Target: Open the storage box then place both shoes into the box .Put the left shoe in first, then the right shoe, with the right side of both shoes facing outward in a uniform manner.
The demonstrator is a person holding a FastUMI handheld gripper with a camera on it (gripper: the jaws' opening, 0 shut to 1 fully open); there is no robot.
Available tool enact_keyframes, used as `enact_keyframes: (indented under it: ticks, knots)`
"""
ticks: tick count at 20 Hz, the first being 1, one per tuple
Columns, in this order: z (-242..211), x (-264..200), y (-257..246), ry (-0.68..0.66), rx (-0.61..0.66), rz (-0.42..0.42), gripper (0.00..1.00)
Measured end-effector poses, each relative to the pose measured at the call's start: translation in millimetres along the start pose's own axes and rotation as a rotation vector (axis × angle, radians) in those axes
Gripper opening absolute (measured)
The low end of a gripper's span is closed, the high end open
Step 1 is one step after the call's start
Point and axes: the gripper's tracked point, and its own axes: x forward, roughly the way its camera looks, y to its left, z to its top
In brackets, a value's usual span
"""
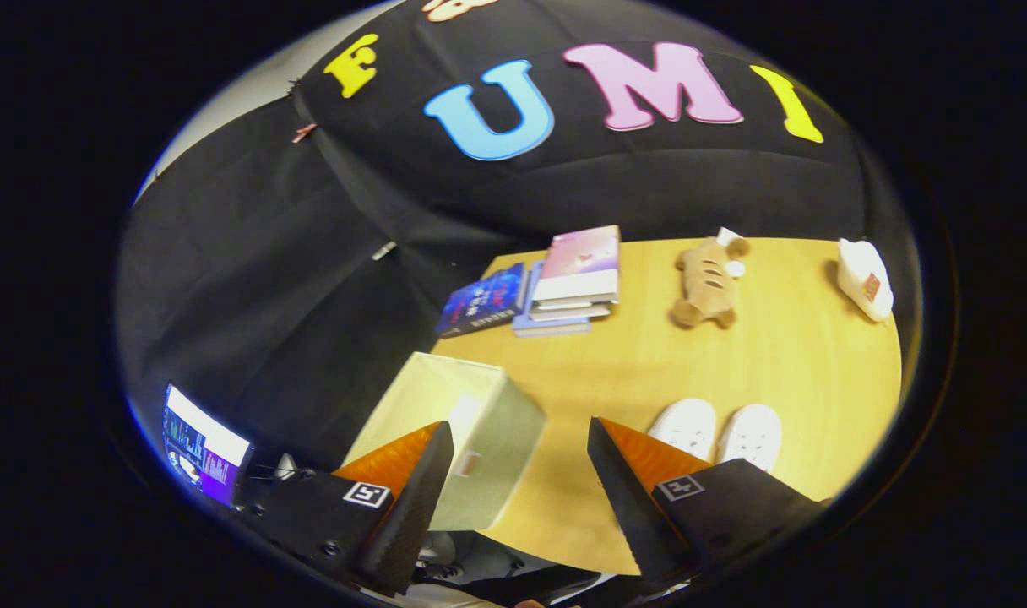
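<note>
The desk (649,371) was a smooth, light wood-grain surface, set inside a booth walled with creased black cloth (252,279). A lit screen (203,445) stood off the desk's near left corner, below desk level.

At the near left corner sat the storage box (463,431), a pale, boxy, fabric-looking container with a flat lid, closed. The pair of shoes (720,432), white, rounded at the toe and dotted with small holes, lay side by side close to the near edge, right of centre, touching or nearly so. At the far edge, left of centre, was a stack of books (574,274) with a pink-and-white cover on top, and a dark blue book (482,301) lay just beside it at the far left corner. A tan plush toy (706,283), soft and lumpy, rested near the far edge right of the stack. A white, glossy, rounded object (864,279) with a small red mark lay at the far right corner; what it was could not be told.

The gripper (522,460) hung above the near edge with its fingers spread wide, holding nothing and touching nothing. The box lay beyond the left finger, the shoes beyond the right finger
</note>
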Motion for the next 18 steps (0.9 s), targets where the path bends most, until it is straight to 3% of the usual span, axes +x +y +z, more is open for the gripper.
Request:
enact_keyframes:
  ticks: [8, 13, 15, 18]
  knots:
    - [-46, 18, -108, 0.159, 0.110, -0.195, 0.97]
    - [-94, 41, -144, 0.310, 0.097, -0.268, 0.93]
    - [-111, 53, -150, 0.359, 0.114, -0.274, 0.85]
    - [-122, 69, -158, 0.402, 0.142, -0.284, 0.85]
